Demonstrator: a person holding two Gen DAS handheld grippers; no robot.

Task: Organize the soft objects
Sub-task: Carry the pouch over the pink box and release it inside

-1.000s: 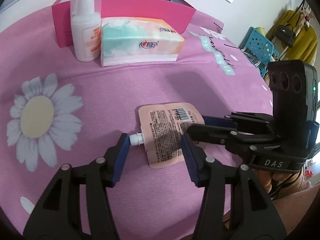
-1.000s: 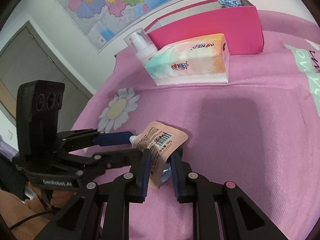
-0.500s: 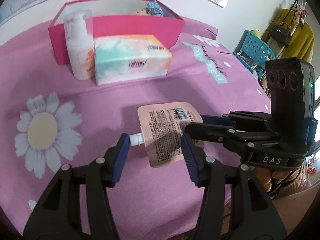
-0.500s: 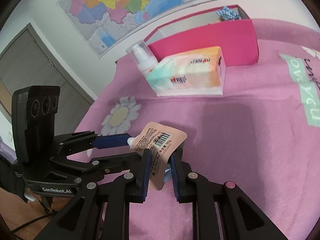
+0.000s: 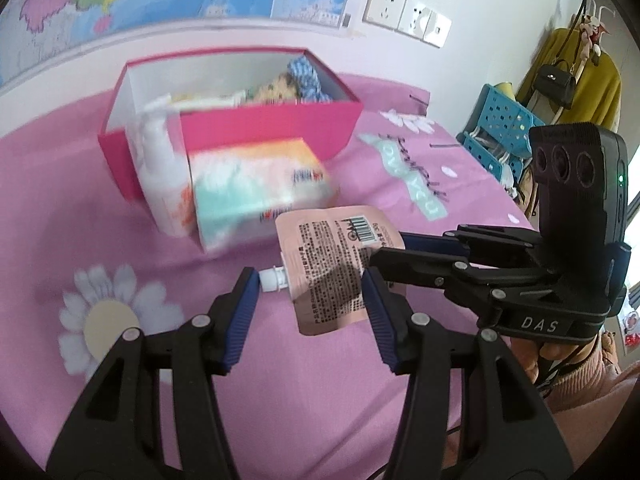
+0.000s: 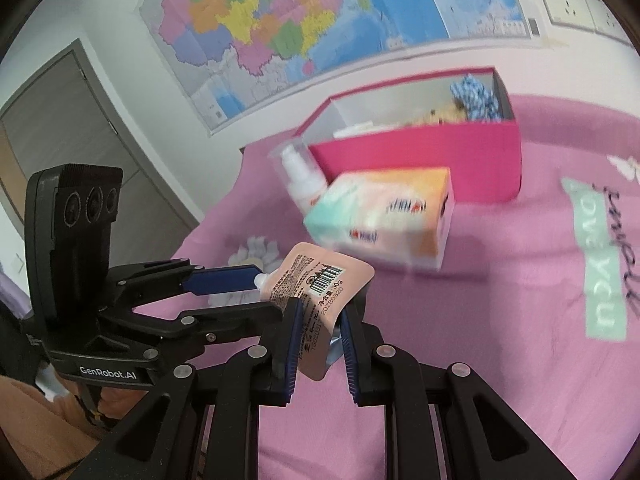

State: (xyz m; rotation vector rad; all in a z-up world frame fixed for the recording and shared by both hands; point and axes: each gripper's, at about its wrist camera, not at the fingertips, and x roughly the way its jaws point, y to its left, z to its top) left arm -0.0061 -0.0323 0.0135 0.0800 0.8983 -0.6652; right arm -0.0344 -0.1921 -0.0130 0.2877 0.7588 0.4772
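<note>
A pink spouted pouch with a barcode hangs in the air above the pink cloth. My right gripper is shut on one edge of the pouch. My left gripper is open, its fingers standing either side of the pouch, the left pad by the white spout. A tissue pack and a white pump bottle stand before the open pink box, which holds soft items.
The pink box stands at the back against the wall under a map. A blue crate and hanging clothes are off the right side. A daisy print marks the cloth at the left.
Both grippers have risen with the pouch, lifting it off the cloth. The view now looks down into the pink box. The left gripper stays open around the pouch.
</note>
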